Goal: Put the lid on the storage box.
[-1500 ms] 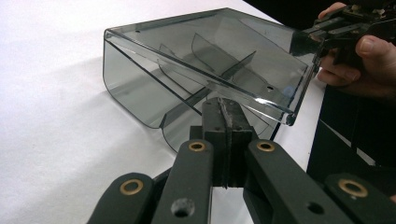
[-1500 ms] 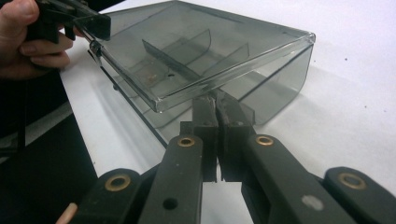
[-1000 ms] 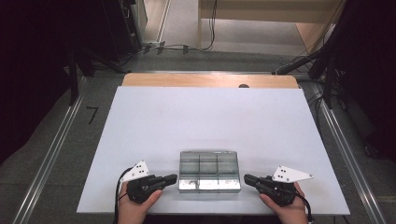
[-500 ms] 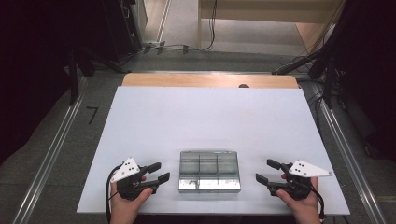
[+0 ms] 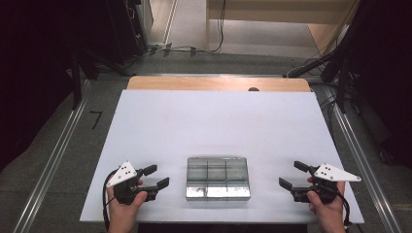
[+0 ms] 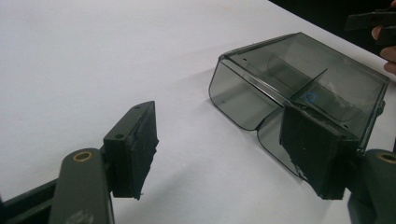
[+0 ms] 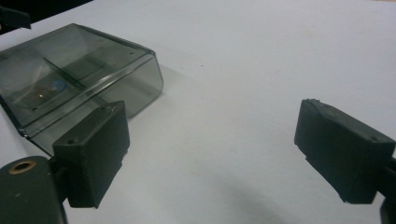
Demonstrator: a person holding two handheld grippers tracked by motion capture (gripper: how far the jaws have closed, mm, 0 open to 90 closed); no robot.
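At the near left of the white table [image 5: 214, 121], the left claw [image 5: 159, 176] sits in the person's left hand [image 5: 121, 208], its jaws spread apart with nothing between them; they have just been opening. It points rightward toward the box and stands just beside it without touching. From the left gripper view, the two black pads frame bare table surface, and the box [image 6: 299, 93] lies beyond the right-hand pad.

Between the two claws, close to the near edge of the table, rests the smoky transparent plastic box [image 5: 218, 177], flat on the surface with its lid down. Inner dividers split it into compartments; what they contain is too faint to tell.

To the right, the right claw [image 5: 293, 175], held in the right hand [image 5: 328, 208], stands farther from the box than the left one does. Its jaws also gape, released and holding nothing, and have just been opening. Seen from the right gripper view, the box [image 7: 79, 70] lies past the left-hand pad.
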